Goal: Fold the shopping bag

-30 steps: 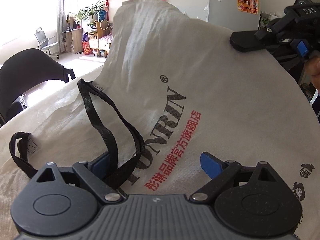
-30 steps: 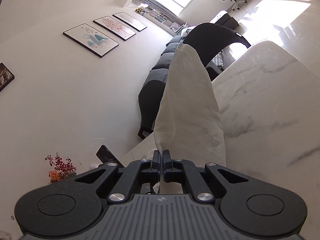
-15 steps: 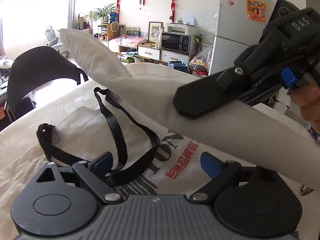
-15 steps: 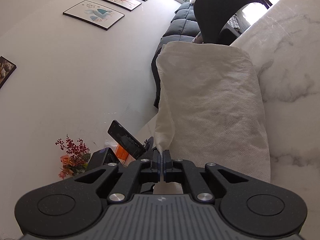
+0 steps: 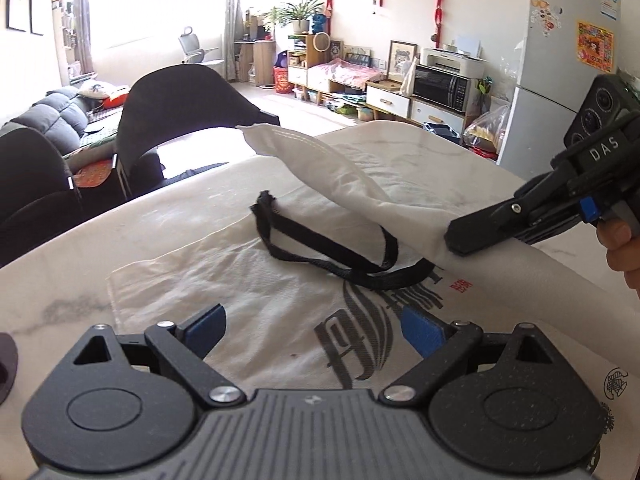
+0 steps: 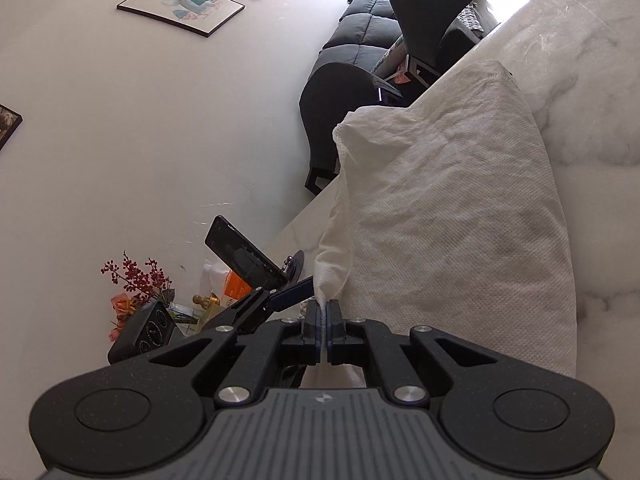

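Shopping bag [image 5: 280,300] of pale woven fabric lies spread on the white marble table [image 5: 80,264], its printed side up, dark lettering and a few red characters showing near the left gripper. One side of the bag is lifted and doubled over toward the middle, forming a long raised flap [image 5: 340,176] that runs from the far centre down to the right. The black handles [image 5: 332,248] lie loose on the flat part, one loop partly tucked under the edge of the flap.

The right gripper [image 6: 323,320] is clamped tight on a bunched edge of the bag, fabric pinched between its closed fingers; in the left wrist view it enters from the right with a person's hand [image 5: 618,248] behind it. The left gripper [image 5: 312,330] hovers low over the near part of the bag with its blue fingertips [image 5: 206,326] spread wide and nothing between them.

At the left end of the table, seen from the right wrist view, a phone [image 6: 244,256] stands on a holder, with red berry sprigs [image 6: 136,276] and small clutter beside it. Black chairs [image 5: 180,120] stand along the far left side of the table, a grey sofa [image 5: 52,120] behind them. Farther back are a microwave [image 5: 444,86] on a low cabinet and a white fridge [image 5: 560,80] at far right.
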`<state>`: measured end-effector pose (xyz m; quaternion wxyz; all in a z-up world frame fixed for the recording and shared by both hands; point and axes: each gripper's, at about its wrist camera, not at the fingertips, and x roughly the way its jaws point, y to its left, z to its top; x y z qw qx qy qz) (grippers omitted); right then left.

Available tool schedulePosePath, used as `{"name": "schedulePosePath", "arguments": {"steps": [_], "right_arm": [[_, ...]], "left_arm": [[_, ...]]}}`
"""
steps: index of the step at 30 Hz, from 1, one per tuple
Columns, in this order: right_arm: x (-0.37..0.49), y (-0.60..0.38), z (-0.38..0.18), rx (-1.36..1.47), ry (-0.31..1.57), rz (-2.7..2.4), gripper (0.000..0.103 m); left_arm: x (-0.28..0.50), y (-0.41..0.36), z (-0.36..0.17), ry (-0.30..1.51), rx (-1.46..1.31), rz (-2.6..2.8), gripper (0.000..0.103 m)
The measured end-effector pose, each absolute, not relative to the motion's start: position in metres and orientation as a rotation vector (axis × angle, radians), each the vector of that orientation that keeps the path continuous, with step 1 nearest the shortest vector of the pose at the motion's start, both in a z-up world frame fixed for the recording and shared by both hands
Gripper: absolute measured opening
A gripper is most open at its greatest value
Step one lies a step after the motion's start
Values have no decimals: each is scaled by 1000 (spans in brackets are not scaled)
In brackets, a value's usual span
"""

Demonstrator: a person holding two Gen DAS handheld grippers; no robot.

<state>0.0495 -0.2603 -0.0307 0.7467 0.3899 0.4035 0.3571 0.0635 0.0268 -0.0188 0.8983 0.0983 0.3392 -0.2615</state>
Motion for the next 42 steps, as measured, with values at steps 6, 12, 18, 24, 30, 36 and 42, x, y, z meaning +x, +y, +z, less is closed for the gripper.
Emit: {"name": "schedulePosePath", "arguments": {"steps": [6, 12, 18, 24, 30, 36, 42], "right_arm": [[51, -242, -34, 831, 894, 787, 3], [50, -231, -33, 818, 900, 785, 3], [49, -213, -28, 789, 910, 785, 3], [52, -191, -29, 763, 934, 781, 3], [55, -162, -33, 732, 966, 789, 3], [56, -143, -36, 708, 986, 791, 3], [58, -129, -44, 705, 1017, 787, 3]], "left_arm": [[53, 92, -14, 721, 69, -425, 95], [55, 118, -31, 756, -39, -451, 89], [56, 132, -42, 729, -139, -531, 89], [64, 166, -56, 704, -429, -612, 89], [64, 175, -59, 702, -531, -626, 89], [63, 176, -58, 701, -545, -625, 89], [62, 180, -59, 694, -594, -622, 89]]}}
